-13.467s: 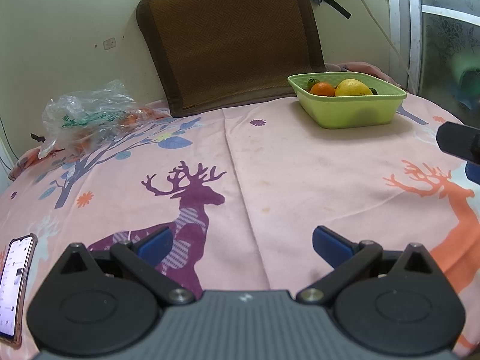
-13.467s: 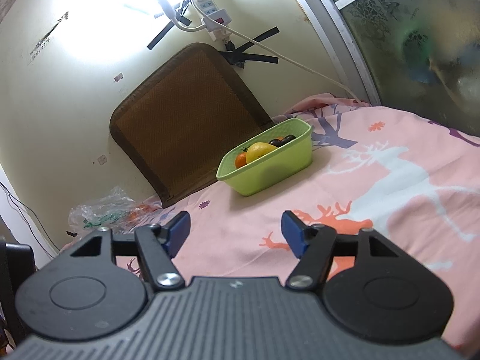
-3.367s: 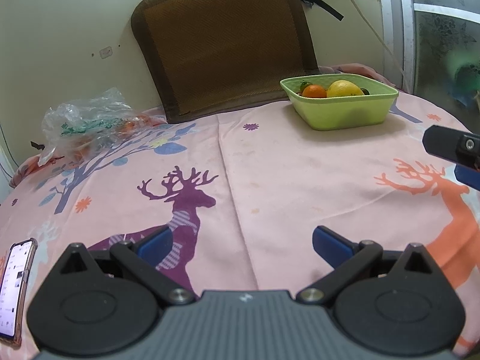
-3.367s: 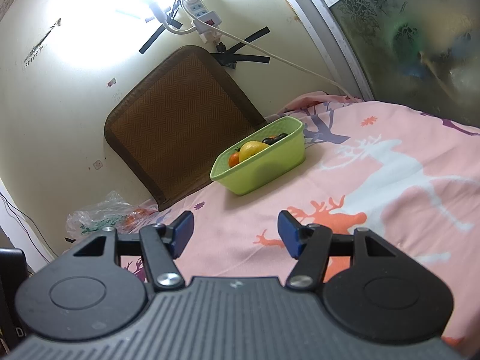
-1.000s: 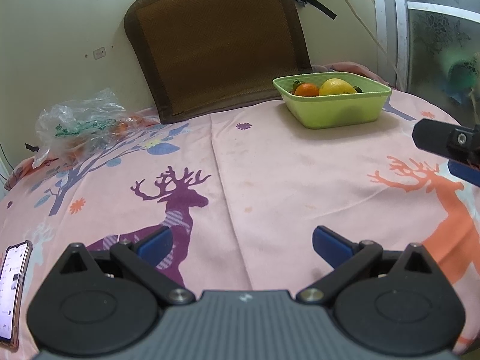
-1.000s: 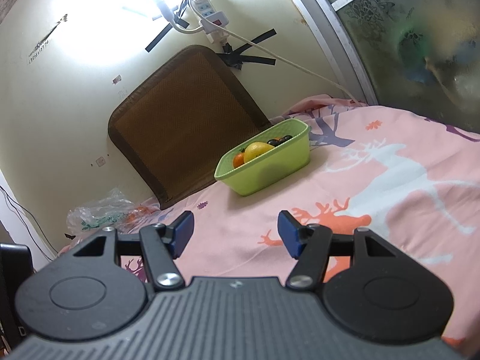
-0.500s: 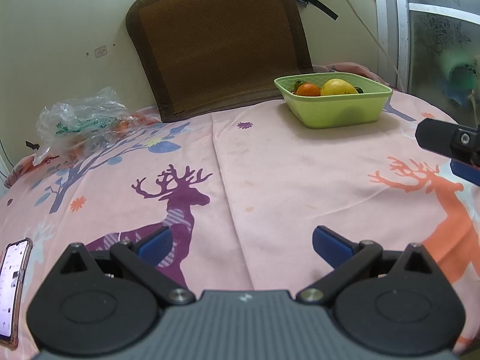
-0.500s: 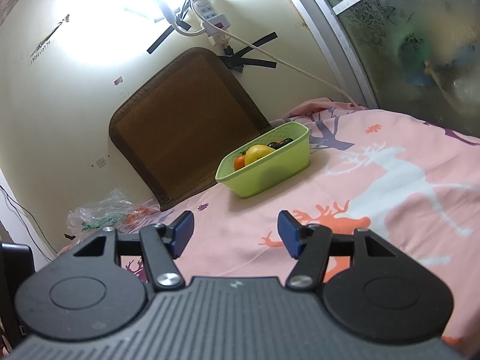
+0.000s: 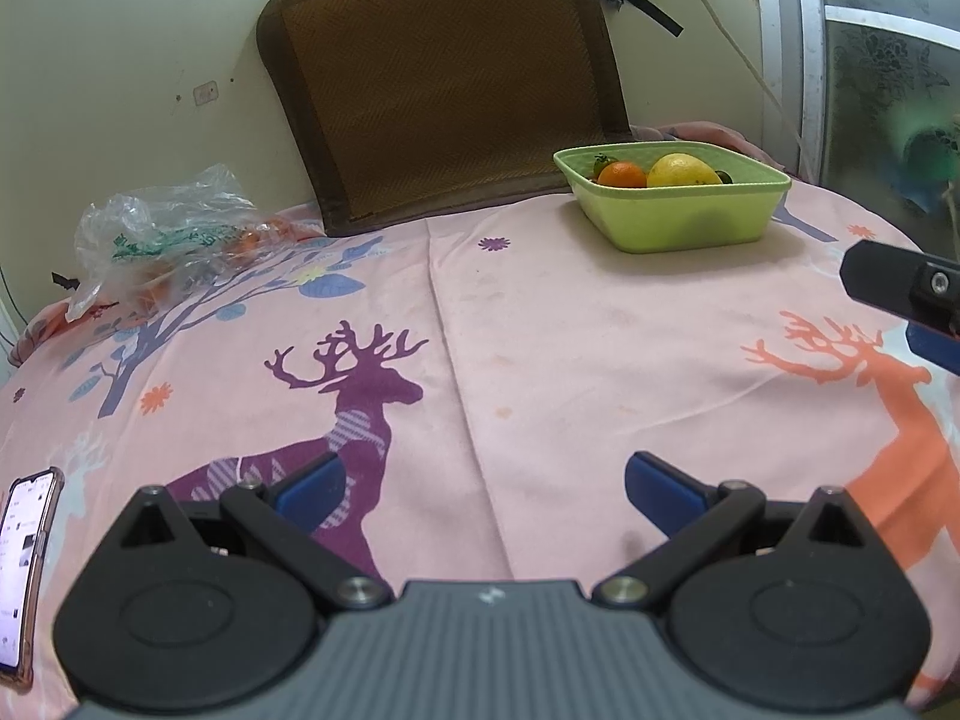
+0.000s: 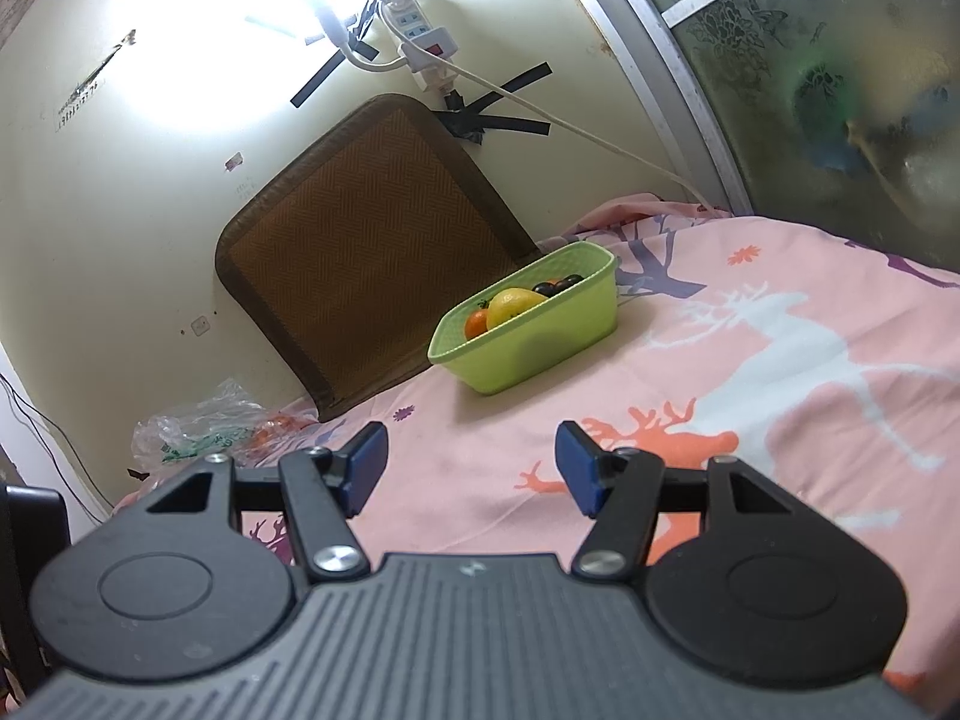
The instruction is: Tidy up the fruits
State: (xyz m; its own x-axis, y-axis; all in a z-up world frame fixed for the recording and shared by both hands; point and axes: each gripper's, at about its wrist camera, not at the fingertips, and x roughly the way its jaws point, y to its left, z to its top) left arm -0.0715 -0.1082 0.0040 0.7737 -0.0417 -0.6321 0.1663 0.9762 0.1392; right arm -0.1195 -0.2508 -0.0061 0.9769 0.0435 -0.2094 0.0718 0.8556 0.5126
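A lime-green tub (image 9: 678, 222) (image 10: 540, 348) stands at the far right of the pink deer-print cloth (image 9: 540, 330). In it lie an orange (image 9: 623, 175) (image 10: 477, 323), a yellow fruit (image 9: 684, 171) (image 10: 510, 306) and small dark fruits (image 10: 558, 285). My left gripper (image 9: 480, 480) hovers open over the near cloth, far short of the tub, with nothing between its blue pads. My right gripper (image 10: 471, 456) is open and empty too, aimed toward the tub from a distance. Part of the right gripper (image 9: 906, 294) shows at the right edge of the left wrist view.
A crumpled clear plastic bag (image 9: 168, 228) (image 10: 204, 420) with orange items inside lies at the back left. A brown woven mat (image 9: 444, 78) leans on the wall behind. A phone (image 9: 24, 540) lies at the near left edge. A frosted glass door (image 10: 840, 60) borders the right.
Both grippers stay open and nearly still. The views shift only slightly.
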